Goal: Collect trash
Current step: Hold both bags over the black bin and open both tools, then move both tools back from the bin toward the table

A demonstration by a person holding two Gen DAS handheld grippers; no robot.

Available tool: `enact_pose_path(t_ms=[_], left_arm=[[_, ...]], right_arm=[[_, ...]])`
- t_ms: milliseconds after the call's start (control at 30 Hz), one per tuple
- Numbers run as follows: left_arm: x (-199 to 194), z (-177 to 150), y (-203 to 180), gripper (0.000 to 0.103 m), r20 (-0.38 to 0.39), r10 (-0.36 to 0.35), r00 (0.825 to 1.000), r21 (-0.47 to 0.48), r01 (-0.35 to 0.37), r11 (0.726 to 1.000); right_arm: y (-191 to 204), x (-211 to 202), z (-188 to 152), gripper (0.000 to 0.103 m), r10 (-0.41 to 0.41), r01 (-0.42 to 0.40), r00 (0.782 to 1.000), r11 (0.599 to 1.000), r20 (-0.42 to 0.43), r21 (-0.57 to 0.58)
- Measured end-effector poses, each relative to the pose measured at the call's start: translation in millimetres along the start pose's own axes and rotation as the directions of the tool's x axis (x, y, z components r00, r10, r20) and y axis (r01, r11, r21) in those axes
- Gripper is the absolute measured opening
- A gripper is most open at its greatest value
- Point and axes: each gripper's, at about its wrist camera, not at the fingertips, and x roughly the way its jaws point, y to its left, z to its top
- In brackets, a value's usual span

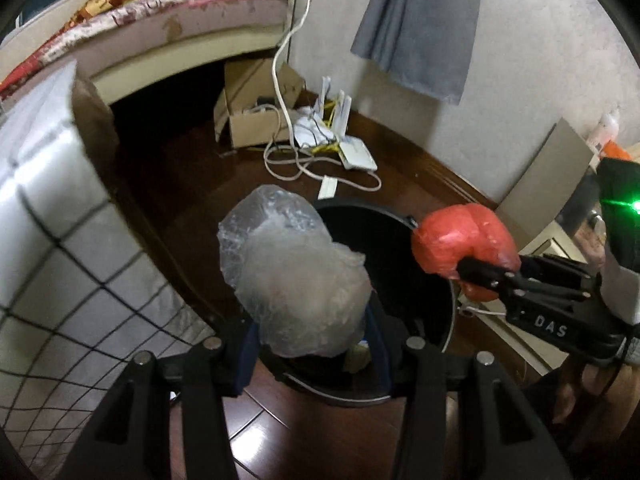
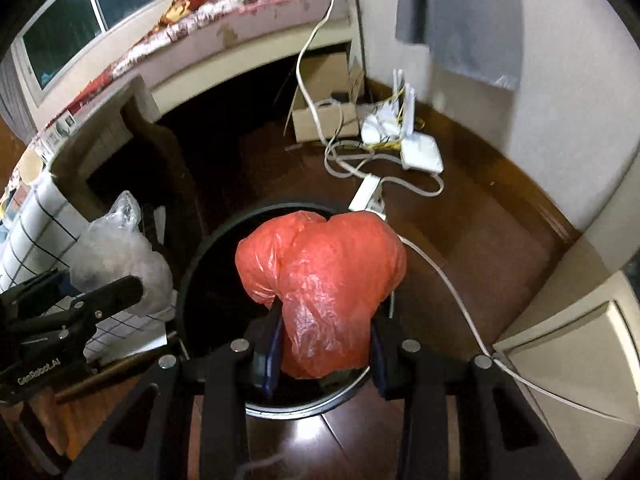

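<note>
My left gripper (image 1: 310,340) is shut on a crumpled clear plastic bag (image 1: 292,272) and holds it over the near rim of a round black trash bin (image 1: 400,248) on the wooden floor. My right gripper (image 2: 324,344) is shut on a crumpled red plastic bag (image 2: 324,276) and holds it above the bin's opening (image 2: 216,304). In the left wrist view the red bag (image 1: 464,240) and the right gripper (image 1: 480,272) come in from the right over the bin's rim. In the right wrist view the clear bag (image 2: 120,264) and the left gripper (image 2: 120,292) are at the left.
A white grid-patterned surface (image 1: 60,240) stands left of the bin. A cardboard box (image 1: 256,120), a white router (image 1: 352,152) and loose white cables (image 1: 304,164) lie on the floor beyond. A bed (image 1: 160,28) is behind. A white cabinet (image 2: 580,352) stands right.
</note>
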Motion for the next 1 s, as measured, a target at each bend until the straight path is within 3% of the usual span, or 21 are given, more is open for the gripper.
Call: enact_pose_path(t_ms=[167,200,233,267,333,467,800,1000], left_arm=[[19.7,3.5,-7.3,0.054,-0.049,-0.019,0.999,0.011,0.019,1.000],[23.5,4.1,-6.9,0.060,-0.054,-0.027,0.998,0.005,0.027,1.000],[28.4,4.0,-5.2,0.081,-0.068,-0.025,0.997,-0.014,0.024,1.000],[32.5,3.9,-1.8,0.103,-0.079,-0.002,0.997,-0.033,-0.001,0.999],[34.9,-0.7,4.8,0.102,-0.082,0.052,0.995,-0.057,-0.057,0.997],[35.1,-13.8,14.0,0.102,-0.103,0.080,0.992,-0.074,-0.087,0.993],[23.9,-22.2,13.8,0.102,-0.067,0.126,0.990,-0.065,-0.130,0.989],[13.6,-22.5,17.8,0.102,-0.037,0.139,0.990,-0.075,-0.141,0.987]], right_arm=[[-0.1,34.5,-0.3,0.038,0.035,-0.037,0.996,0.999,-0.087,-0.018],[0.1,40.2,-1.3,0.038,0.043,-0.046,0.994,0.999,-0.102,-0.021],[-0.6,46.7,-2.0,0.041,0.058,-0.060,0.991,0.998,-0.117,-0.018],[-1.4,53.9,-3.5,0.063,0.058,-0.060,0.989,0.998,-0.135,-0.015],[-11.3,64.7,-8.6,0.103,-0.036,0.038,0.989,0.999,-0.144,0.007],[-32.4,69.4,-13.1,0.102,-0.038,0.056,0.981,0.995,-0.190,0.088],[-41.9,49.8,-14.6,0.102,-0.093,0.104,0.990,0.989,-0.106,0.102],[-20.5,33.5,-13.4,0.102,-0.106,0.108,0.993,0.994,-0.046,0.031]])
